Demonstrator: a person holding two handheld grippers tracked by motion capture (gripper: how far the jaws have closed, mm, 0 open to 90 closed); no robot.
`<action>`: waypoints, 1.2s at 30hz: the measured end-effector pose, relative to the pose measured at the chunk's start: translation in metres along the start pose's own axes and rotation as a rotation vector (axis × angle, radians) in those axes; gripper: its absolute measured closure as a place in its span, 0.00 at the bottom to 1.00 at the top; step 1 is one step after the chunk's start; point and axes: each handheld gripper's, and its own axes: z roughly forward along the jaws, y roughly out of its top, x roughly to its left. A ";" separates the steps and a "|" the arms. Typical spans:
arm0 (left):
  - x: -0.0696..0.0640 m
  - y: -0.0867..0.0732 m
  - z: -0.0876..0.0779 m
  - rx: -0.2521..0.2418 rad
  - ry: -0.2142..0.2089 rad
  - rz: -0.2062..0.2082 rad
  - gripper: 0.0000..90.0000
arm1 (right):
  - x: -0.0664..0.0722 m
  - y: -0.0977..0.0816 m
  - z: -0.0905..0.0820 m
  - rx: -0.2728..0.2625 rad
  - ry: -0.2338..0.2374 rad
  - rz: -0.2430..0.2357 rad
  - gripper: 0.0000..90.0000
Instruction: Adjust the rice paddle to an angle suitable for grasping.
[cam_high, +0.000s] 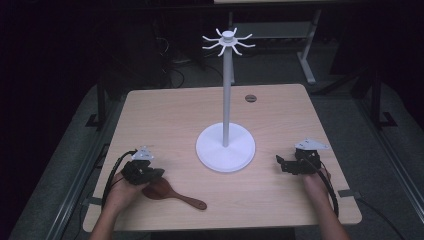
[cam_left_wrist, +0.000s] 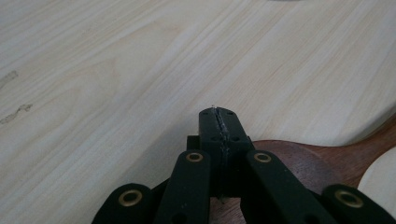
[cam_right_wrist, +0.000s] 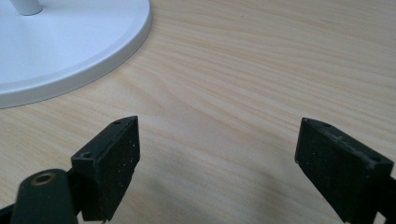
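A dark wooden spoon (cam_high: 172, 194) lies flat on the table near the front left, its handle pointing right. My left gripper (cam_high: 158, 174) rests low over the spoon's bowl. In the left gripper view its jaws (cam_left_wrist: 219, 123) are pressed together with nothing visible between them, and the spoon (cam_left_wrist: 299, 156) lies just under and behind them. My right gripper (cam_high: 280, 161) sits at the front right, pointing left toward the stand. Its jaws (cam_right_wrist: 217, 154) stand wide open over bare wood.
A white stand (cam_high: 226, 148) with a round base, a tall pole and a hooked crown (cam_high: 228, 40) is at the table's centre; its base (cam_right_wrist: 70, 42) lies just ahead of my right gripper. The wooden table (cam_high: 170, 115) has a small round grommet (cam_high: 250, 98) at the back.
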 end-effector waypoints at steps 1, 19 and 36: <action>0.000 0.002 -0.001 -0.010 0.002 0.002 1.00 | 0.000 0.000 0.000 0.000 0.000 0.000 0.15; -0.082 0.000 -0.005 -0.010 -0.138 0.103 1.00 | -0.001 0.000 0.000 -0.002 0.001 0.002 0.15; -0.112 0.005 0.019 0.044 -0.210 0.179 1.00 | 0.000 0.000 0.000 -0.001 0.001 0.000 0.15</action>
